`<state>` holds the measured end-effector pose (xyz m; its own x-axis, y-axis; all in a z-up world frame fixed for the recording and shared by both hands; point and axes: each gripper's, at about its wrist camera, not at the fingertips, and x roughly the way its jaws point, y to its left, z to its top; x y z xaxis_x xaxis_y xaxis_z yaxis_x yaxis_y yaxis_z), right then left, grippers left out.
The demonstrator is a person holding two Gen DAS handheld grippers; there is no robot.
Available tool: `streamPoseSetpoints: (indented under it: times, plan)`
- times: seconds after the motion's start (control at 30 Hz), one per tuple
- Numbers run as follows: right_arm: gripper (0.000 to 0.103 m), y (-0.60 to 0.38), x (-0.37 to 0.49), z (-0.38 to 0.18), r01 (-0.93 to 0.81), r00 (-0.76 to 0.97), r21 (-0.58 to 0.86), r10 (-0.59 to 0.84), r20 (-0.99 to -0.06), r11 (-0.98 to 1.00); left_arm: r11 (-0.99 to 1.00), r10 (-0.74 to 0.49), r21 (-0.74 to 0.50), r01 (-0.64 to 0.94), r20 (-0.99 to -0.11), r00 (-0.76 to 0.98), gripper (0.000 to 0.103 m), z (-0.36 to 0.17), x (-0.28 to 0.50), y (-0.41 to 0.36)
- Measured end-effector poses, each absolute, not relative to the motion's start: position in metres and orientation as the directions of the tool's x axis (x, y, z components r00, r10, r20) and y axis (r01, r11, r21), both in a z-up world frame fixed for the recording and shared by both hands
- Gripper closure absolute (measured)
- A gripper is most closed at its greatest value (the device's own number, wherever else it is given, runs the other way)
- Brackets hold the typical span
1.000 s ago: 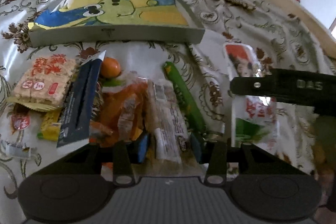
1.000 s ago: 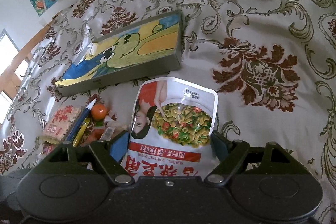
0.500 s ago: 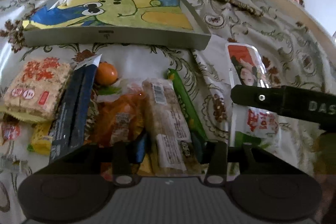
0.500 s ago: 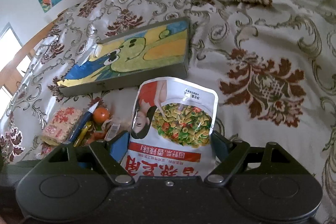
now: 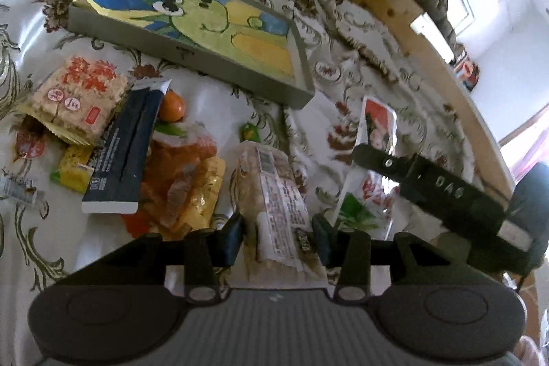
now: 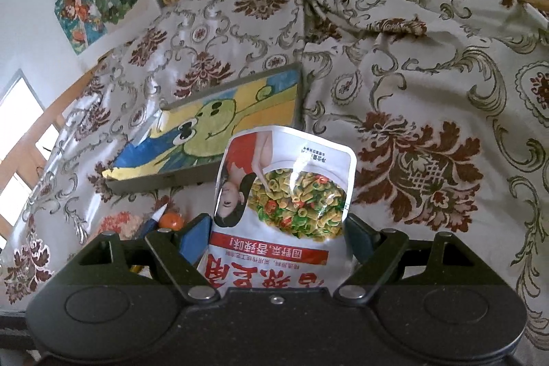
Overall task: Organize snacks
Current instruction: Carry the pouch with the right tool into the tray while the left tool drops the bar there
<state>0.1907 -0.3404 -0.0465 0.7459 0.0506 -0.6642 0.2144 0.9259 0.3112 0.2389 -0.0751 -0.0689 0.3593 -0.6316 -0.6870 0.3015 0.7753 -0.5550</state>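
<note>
The left gripper is pinching a clear pack of biscuits between its blue pads, and the pack is hanging over the snack pile, on the near side of the grey tray. The pack is long and the pads are holding only its near end, so it is probably tending to swing or slip out if the hand is turning fast.

The right gripper is pinching a white pouch by both edges, with its jaws standing wide. This pouch is floating just in front of the tray's near corner. Its film is glossy and soft; it may buckle between the pads and drop short of the tray.

Between the grippers and the tray, an orange bag, a dark blue box, a small orange and a rice cracker pack are lying close together on the flowered blanket. The blanket is soft, so the tray may be tipping when something lands on its rim. The two grippers are also close together, and could be bumping each other above the tray.
</note>
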Motion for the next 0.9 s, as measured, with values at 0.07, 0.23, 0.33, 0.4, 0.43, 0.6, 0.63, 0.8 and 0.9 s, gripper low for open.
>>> streamPoseSetpoints:
  times: [0.07, 0.23, 0.33, 0.4, 0.43, 0.6, 0.63, 0.8, 0.9]
  plan:
    - [0.020, -0.342, 0.190, -0.045, 0.212, 0.754, 0.313, 0.049, -0.655, 0.926, 0.774, -0.633, -0.559, 0.297, -0.675, 0.378, 0.055, -0.063, 0.240, -0.074]
    - [0.019, -0.341, 0.204, -0.038, 0.189, 0.783, 0.303, 0.043, -0.621, 0.934, 0.790, -0.612, -0.531, 0.307, -0.651, 0.449, 0.055, -0.041, 0.255, -0.074]
    - [0.019, -0.336, 0.224, -0.032, 0.167, 0.797, 0.288, 0.043, -0.603, 0.943, 0.811, -0.584, -0.486, 0.327, -0.624, 0.520, 0.055, -0.025, 0.273, -0.077]
    - [0.019, -0.333, 0.240, -0.027, 0.141, 0.814, 0.287, 0.054, -0.579, 0.948, 0.814, -0.576, -0.479, 0.328, -0.601, 0.553, 0.055, -0.020, 0.289, -0.077]
    - [0.019, -0.331, 0.250, -0.024, 0.131, 0.822, 0.289, 0.059, -0.566, 0.948, 0.817, -0.572, -0.477, 0.325, -0.592, 0.568, 0.055, -0.018, 0.299, -0.077]
    - [0.019, -0.330, 0.310, -0.020, 0.101, 0.862, 0.307, 0.071, -0.502, 0.946, 0.825, -0.553, -0.470, 0.315, -0.551, 0.626, 0.055, -0.021, 0.355, -0.084]
    - [0.019, -0.330, 0.322, -0.022, 0.101, 0.864, 0.308, 0.070, -0.498, 0.946, 0.825, -0.550, -0.471, 0.313, -0.544, 0.633, 0.055, -0.023, 0.367, -0.087]
    - [0.019, -0.338, 0.379, -0.040, 0.119, 0.861, 0.311, 0.058, -0.506, 0.943, 0.830, -0.536, -0.477, 0.290, -0.533, 0.655, 0.055, -0.041, 0.418, -0.102]
    - [0.019, -0.342, 0.405, -0.052, 0.129, 0.864, 0.311, 0.047, -0.501, 0.942, 0.838, -0.522, -0.466, 0.283, -0.538, 0.662, 0.055, -0.056, 0.442, -0.108]
